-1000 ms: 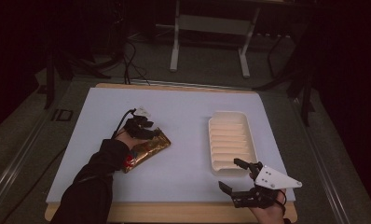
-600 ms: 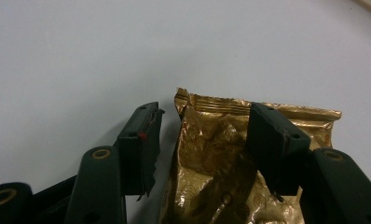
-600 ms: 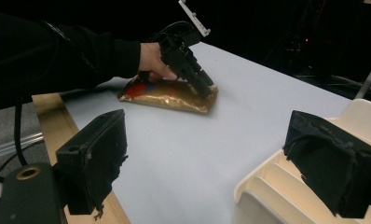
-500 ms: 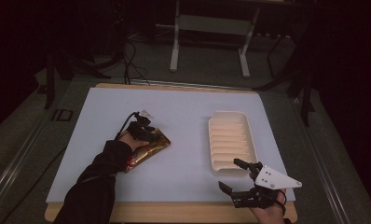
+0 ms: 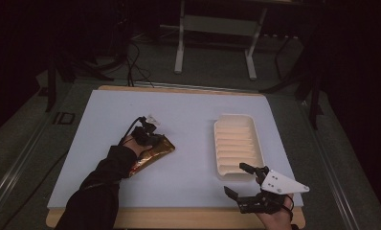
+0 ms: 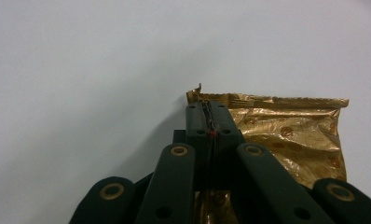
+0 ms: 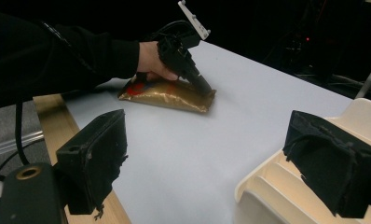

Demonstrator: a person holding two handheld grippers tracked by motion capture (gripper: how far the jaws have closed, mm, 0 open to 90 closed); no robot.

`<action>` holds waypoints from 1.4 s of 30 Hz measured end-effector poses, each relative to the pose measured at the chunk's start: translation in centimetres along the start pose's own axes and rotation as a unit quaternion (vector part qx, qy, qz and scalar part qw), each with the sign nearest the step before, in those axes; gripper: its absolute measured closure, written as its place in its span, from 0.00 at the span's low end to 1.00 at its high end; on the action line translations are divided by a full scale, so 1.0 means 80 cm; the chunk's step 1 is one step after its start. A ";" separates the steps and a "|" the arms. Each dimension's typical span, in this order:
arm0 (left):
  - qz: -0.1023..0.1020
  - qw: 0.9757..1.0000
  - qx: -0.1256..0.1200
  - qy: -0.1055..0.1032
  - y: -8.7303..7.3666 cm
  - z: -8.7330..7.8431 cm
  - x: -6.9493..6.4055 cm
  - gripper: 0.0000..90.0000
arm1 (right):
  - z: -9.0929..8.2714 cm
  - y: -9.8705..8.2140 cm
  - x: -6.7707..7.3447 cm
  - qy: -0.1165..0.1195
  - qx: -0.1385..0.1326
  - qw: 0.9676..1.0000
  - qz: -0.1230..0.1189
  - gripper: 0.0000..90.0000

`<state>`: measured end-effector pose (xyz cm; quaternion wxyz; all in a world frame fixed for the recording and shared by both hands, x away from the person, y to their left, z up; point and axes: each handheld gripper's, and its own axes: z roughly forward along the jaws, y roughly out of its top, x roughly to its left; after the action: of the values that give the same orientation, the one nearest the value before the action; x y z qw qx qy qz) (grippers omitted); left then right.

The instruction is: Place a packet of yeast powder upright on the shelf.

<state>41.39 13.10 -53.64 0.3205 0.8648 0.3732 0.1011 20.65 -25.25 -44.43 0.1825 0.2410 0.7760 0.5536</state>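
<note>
1. The left gripper (image 6: 207,116) has just been closing, and its jaws now pinch the crimped top seam of the crinkled gold foil snack bag (image 6: 286,135), right at the corner of that seam; the foil edge sits between the pads.
2. From the high view, the gold bag (image 5: 156,152) lies flat on the pale blue-white table mat (image 5: 193,120), left of centre, with the left gripper (image 5: 148,136) on its far end and the person's dark sleeve (image 5: 102,187) running back toward the near edge.
3. The right gripper (image 5: 239,179) hovers by the near right corner of the mat, jaws spread wide with nothing between them; the right gripper view shows both black pads (image 7: 99,154) well apart.
4. Just beyond it sits the cream ribbed plastic tray (image 5: 239,143), empty, well apart from the bag.
5. Handling call: this bag looks light, soft and puffy, with slick foil skin. The body would likely squash or slide under the pads.
6. The flat sealed seam is the sensible hold, being stiffer and thin enough to clamp. A corner grip may let the bag swing and droop when lifted, so a slow rise seems wise.
7. Contents could be brittle; gentle set-down advised.
</note>
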 end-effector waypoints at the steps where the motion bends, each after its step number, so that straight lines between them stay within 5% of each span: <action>1: 0.003 1.000 0.000 0.001 0.001 -0.001 0.000 1.00 | 0.000 0.000 0.000 0.000 0.000 1.000 0.000 0.14; 20: 0.013 0.997 -0.071 -0.002 0.008 -0.063 -0.018 1.00 | -0.006 0.002 -0.002 -0.024 -0.015 1.000 -0.005 0.16; 23: 0.011 0.996 -0.086 0.003 0.007 -0.075 -0.024 1.00 | -0.007 0.001 -0.001 -0.033 -0.017 0.999 -0.022 0.15; 36: 0.025 0.991 -0.130 0.000 0.000 -0.118 -0.046 1.00 | -0.008 0.007 -0.005 -0.052 -0.002 0.998 -0.029 0.15; 42: 0.019 0.985 -0.169 -0.009 -0.001 -0.136 -0.061 1.00 | -0.019 0.021 -0.007 -0.065 -0.004 0.997 -0.030 0.16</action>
<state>33.38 14.89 -44.96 0.4635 0.8059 0.3314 0.1610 20.59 -26.30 -42.36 0.2501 0.2526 0.7673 0.5338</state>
